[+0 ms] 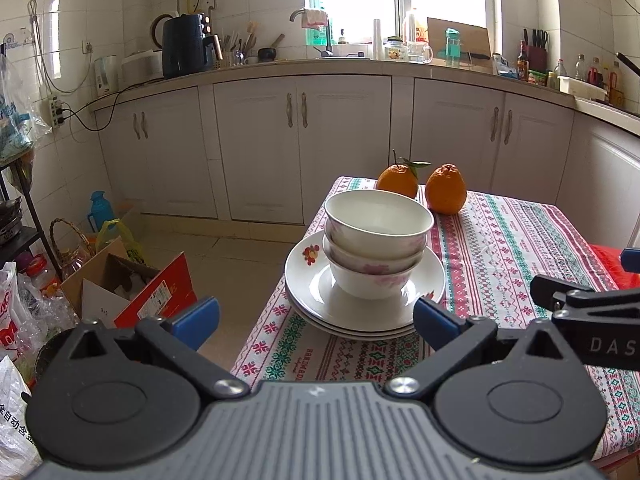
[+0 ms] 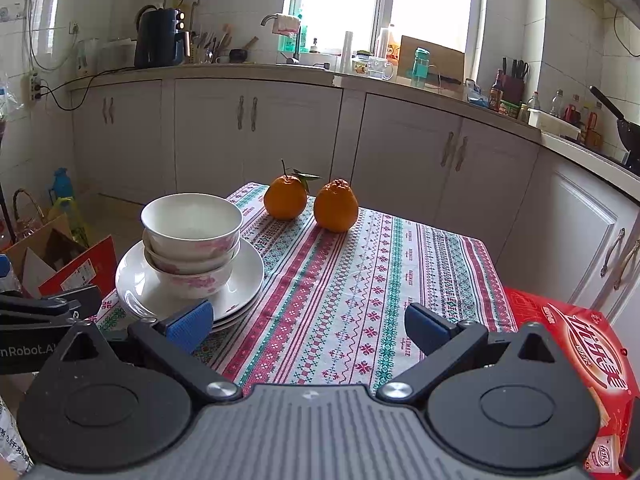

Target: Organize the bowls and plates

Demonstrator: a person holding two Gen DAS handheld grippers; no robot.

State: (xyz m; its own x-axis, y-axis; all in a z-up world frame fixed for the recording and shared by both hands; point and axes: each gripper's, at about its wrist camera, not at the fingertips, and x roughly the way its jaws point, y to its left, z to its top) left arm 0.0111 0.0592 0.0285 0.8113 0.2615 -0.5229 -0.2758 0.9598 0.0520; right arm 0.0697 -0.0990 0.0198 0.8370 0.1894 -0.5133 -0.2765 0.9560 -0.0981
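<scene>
Three white bowls with pink flowers (image 1: 376,244) sit nested on a stack of white plates (image 1: 312,292) near the left edge of the patterned tablecloth (image 1: 500,248). The bowls (image 2: 192,240) and plates (image 2: 248,276) also show at the left of the right wrist view. My left gripper (image 1: 316,320) is open and empty, just in front of the stack. My right gripper (image 2: 308,328) is open and empty over the tablecloth (image 2: 340,280), to the right of the stack. Its arm shows at the right in the left wrist view (image 1: 580,300).
Two oranges (image 1: 424,188) stand behind the stack at the table's far edge. A red box (image 2: 580,344) lies at the table's right. A cardboard box (image 1: 128,284) and bags sit on the floor left of the table. Cabinets and a cluttered counter stand behind.
</scene>
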